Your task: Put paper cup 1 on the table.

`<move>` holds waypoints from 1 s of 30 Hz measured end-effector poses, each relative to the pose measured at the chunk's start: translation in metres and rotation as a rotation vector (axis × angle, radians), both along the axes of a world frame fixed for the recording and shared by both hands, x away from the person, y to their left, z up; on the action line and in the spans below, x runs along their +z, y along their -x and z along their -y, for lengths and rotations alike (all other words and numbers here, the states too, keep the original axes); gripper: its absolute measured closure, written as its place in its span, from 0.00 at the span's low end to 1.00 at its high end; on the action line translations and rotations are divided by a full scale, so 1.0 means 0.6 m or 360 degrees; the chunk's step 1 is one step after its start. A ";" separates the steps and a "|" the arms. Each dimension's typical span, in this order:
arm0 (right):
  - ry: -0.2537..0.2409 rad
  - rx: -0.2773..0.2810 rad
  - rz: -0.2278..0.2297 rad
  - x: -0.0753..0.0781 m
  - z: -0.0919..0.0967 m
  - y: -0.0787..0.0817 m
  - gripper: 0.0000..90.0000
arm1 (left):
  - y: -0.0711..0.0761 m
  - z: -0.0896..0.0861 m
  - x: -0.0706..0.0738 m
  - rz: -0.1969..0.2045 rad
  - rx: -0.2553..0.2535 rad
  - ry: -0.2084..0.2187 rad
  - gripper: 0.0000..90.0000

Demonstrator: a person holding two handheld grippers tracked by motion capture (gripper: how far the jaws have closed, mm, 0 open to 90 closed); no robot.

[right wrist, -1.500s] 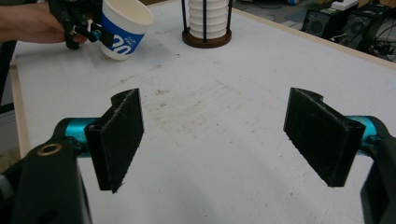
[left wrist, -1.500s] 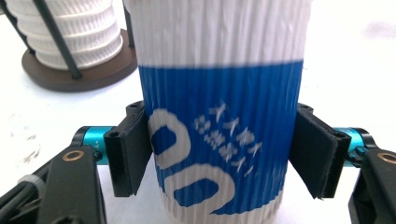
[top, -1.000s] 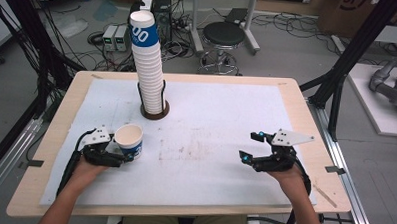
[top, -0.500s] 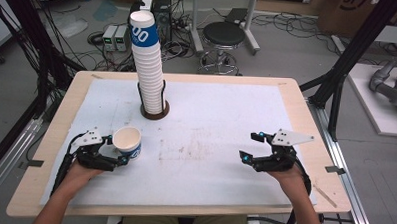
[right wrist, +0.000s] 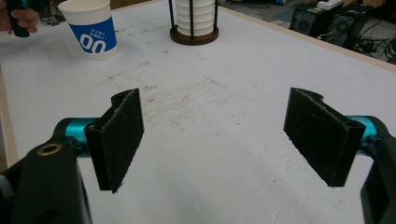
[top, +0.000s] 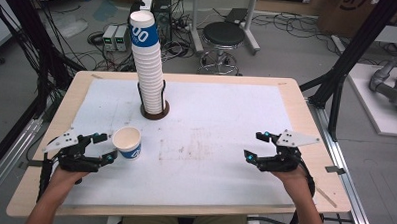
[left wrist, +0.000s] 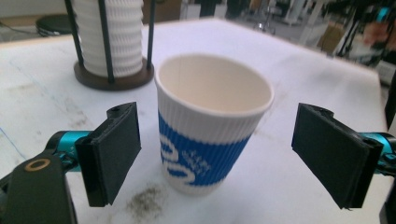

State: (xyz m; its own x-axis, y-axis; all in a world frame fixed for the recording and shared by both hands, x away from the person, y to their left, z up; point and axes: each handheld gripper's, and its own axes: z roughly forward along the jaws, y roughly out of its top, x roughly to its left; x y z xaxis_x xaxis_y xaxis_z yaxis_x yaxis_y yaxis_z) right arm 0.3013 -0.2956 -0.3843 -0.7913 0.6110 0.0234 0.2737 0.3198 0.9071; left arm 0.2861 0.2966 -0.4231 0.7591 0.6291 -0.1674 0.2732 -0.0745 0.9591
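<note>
Leftmost, the left gripper is held low over the white sheet, on the near left side of the loose paper cup. Its jaws have just been opening and are spread wide; in the left gripper view the cup is seen standing upright between the two black pads, with clear gaps on both sides, so nothing is gripped. The cup (white, ribbed, with a blue band and white lettering) is set on the sheet with its mouth up and appears empty, though its bottom cannot be seen fully.

Beyond the cup and a little to its right, the tall stack of cups is kept upright in a dark round holder with thin black rods; stack and loose cup are near each other but apart. To the right of the cup a faint brown smudge is marked on the sheet.

Well to the right of the cup, the right gripper is held over bare sheet, its jaws partly open with nothing between the pads. In the right gripper view the cup is seen far off at the upper left.
</note>
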 end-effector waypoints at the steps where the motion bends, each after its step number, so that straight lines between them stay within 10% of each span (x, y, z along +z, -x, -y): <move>1: 0.0001 -0.0007 -0.0003 -0.001 0.001 0.001 0.23 | 0.001 0.000 0.006 0.0010 0.0011 0.0020 0.17; 13: -0.0007 -0.0084 0.0000 -0.001 0.019 0.000 0.23 | -0.007 0.037 0.081 0.0177 0.0053 0.0179 0.17; 30: 0.0004 -0.0117 0.0025 0.005 0.030 0.008 0.23 | -0.016 0.054 0.089 0.0210 0.0122 0.0111 0.17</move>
State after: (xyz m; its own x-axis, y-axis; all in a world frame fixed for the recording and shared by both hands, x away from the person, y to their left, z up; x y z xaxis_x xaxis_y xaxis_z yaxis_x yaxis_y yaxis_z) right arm 0.2967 -0.3139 -0.3812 -0.7444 0.6676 0.0094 0.2822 0.3018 0.9106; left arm 0.2954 0.2645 -0.3698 0.7275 0.6764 -0.1148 0.1469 0.0099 0.9891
